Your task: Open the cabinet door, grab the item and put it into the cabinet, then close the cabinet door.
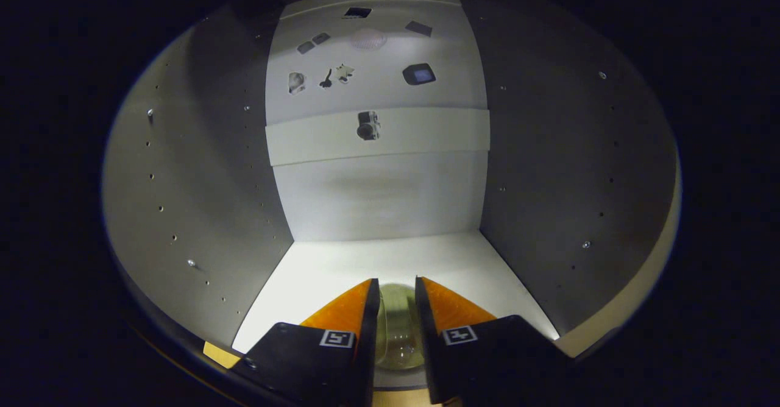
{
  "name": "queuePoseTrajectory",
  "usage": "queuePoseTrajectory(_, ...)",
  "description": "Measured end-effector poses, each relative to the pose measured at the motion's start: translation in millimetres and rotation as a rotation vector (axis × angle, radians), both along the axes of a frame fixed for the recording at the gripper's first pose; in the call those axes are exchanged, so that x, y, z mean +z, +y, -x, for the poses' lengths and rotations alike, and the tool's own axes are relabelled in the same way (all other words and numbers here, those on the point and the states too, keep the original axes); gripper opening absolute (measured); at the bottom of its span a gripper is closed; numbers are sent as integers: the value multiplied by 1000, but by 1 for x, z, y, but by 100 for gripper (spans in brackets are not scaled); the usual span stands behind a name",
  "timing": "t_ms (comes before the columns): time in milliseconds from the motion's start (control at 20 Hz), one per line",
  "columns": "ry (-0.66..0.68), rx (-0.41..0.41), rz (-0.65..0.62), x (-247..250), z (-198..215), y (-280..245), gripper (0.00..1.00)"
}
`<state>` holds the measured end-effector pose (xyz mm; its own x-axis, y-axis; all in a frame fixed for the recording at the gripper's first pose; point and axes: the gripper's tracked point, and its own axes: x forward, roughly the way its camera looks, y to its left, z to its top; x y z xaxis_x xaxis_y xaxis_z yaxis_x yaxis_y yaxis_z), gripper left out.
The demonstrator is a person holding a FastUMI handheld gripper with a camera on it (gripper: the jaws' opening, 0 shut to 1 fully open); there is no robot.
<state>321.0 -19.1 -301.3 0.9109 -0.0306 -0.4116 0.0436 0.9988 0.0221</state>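
In the gripper view my gripper (397, 285) reaches into the open cabinet (201, 169), its orange fingers (344, 309) narrowly parted with a clear glass item (399, 328) between them; both seem to press its sides. The glass sits low over the white cabinet floor (341, 261), near its front edge at 6 o'clock. Bare floor runs toward 12 o'clock up to the back wall (378, 200). Side walls stand well apart at 9 and 3 o'clock.

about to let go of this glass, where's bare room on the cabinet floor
The cabinet floor is bare ahead of the gripper, up to the back wall and both side walls. The only taken spot is between the fingers, which grip the glass.
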Motion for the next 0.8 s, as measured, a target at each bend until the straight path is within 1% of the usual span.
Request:
queuePoseTrajectory(100, -44, 16, -25, 14, 0, 9, 49)
queuePoseTrajectory(200, -104, 21, -17, 34, 3, 11, 50)
queuePoseTrajectory(350, -177, 63, -11, 67, 23, 24, 53)
queuePoseTrajectory(400, -212, 78, 11, 80, 32, 27, 55)
queuePoseTrajectory(450, -257, 91, 49, 96, 42, 27, 55)
queuePoseTrajectory(550, -328, 118, 127, 121, 68, 33, 73)
queuePoseTrajectory(600, -352, 142, 141, 132, 83, 39, 83)
queuePoseTrajectory(650, -370, 156, 151, 139, 97, 44, 85)
queuePoseTrajectory(750, -393, 171, 142, 152, 126, 50, 97)
queuePoseTrajectory(800, -400, 182, 121, 156, 143, 56, 97)
